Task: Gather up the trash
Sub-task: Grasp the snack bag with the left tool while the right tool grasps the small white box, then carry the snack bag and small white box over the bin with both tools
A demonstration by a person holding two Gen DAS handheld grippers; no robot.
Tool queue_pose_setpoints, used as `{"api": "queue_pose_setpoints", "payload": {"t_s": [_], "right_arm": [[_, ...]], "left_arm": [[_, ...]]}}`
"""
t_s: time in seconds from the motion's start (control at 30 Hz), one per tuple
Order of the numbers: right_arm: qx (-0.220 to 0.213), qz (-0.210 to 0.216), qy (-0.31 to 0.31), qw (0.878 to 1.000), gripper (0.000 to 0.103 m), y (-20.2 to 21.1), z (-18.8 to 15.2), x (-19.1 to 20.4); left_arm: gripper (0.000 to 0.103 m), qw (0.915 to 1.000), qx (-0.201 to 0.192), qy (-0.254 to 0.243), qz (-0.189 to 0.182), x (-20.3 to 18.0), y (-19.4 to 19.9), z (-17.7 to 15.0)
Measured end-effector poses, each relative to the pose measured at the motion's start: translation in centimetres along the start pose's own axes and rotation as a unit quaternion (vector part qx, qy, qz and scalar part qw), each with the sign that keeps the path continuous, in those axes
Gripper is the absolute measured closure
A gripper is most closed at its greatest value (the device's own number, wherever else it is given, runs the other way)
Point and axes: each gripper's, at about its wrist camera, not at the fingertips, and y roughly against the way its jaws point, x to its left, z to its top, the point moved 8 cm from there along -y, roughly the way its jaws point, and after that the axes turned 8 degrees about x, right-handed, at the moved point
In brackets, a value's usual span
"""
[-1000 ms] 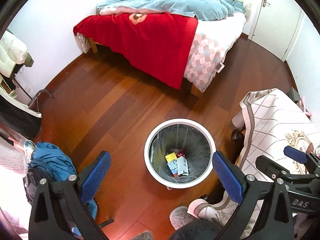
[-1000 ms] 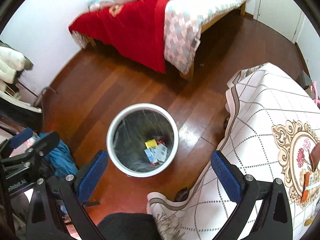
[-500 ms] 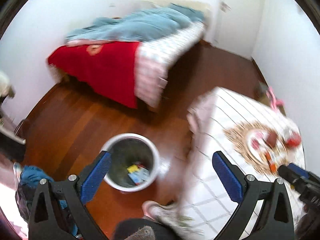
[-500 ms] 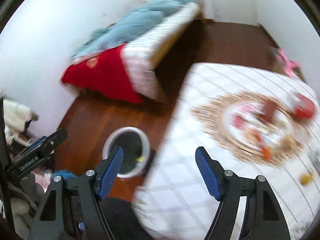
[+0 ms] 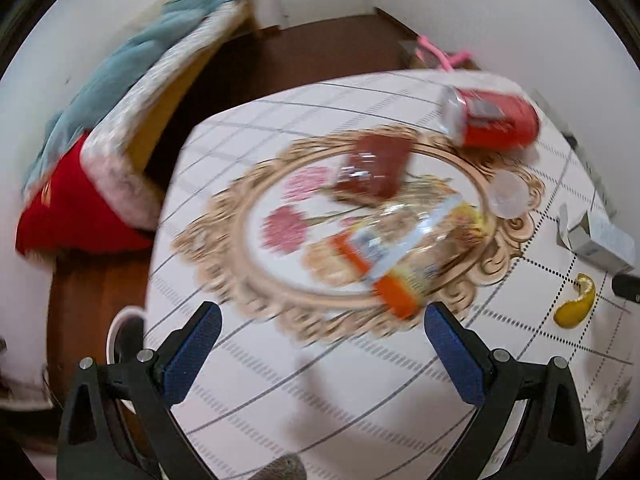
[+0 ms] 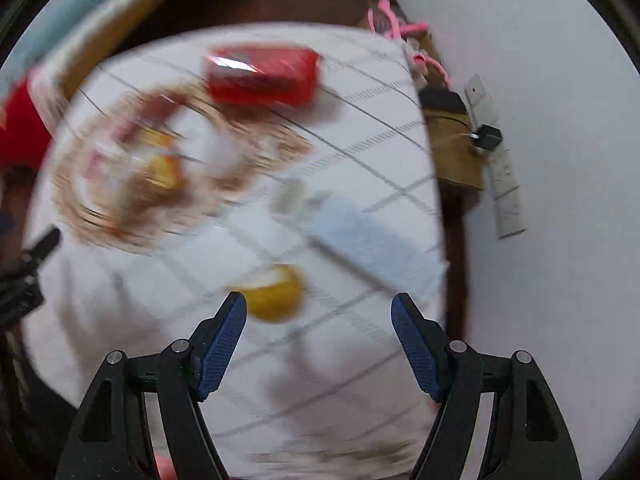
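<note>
**Both grippers above the table, nothing held**

The left gripper [image 5: 318, 344] hangs wide open over the tablecloth [image 5: 320, 400], near the clear wrapper [image 5: 400, 248]. The right gripper [image 6: 318, 328] has just been closing partly and grips nothing; the yellow peel [image 6: 276, 294] lies just beyond its fingertips, beside a white box [image 6: 368, 240].

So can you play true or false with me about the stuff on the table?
1. The red can is lying on its side. True.
2. The left gripper is holding the can. False: its fingers are open and empty.
3. The orange peel is on the tablecloth. True.
4. The right gripper is squeezing the peel. False: nothing is between its fingers.
</note>
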Motion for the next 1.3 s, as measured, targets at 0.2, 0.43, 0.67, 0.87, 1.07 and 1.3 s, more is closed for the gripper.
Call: {"api": "queue_pose_setpoints", "payload": {"t_s": [0.2, 0.43, 0.67, 0.87, 1.07, 1.3], "right_arm": [[0.055, -0.051, 0.064, 0.995, 0.027, -4.4, 3.1, -2.6], [0.08, -0.015, 0.082, 0.993, 0.046, -6.8, 4.6, -3.0], [0.09, 0.108, 0.013, 0.99, 0.056, -6.4, 3.7, -2.2], [0.091, 0.125, -0.01, 0.988, 0.042, -6.2, 3.7, -2.1], [0.07, 0.105, -0.01, 0.992, 0.06, -5.0, 3.4, -0.2], [0.036, 0.098, -0.019, 0.994, 0.061, -4.7, 3.2, 0.0]], "left_arm": [[0.0, 0.999, 0.019, -0.038, 0.008, -3.4, -2.5, 2.4], [0.0, 0.9974, 0.03, -0.065, 0.003, -4.1, -3.6, 3.5], [0.0, 0.9903, 0.044, -0.111, -0.07, -4.0, -4.1, 4.3], [0.0, 0.9717, 0.063, -0.2, -0.109, -7.1, -4.8, 4.4], [0.012, 0.9529, 0.079, -0.267, -0.121, -10.8, -5.6, 4.2], [0.09, 0.9617, 0.083, -0.213, -0.152, -11.1, -4.0, 3.9]]}}
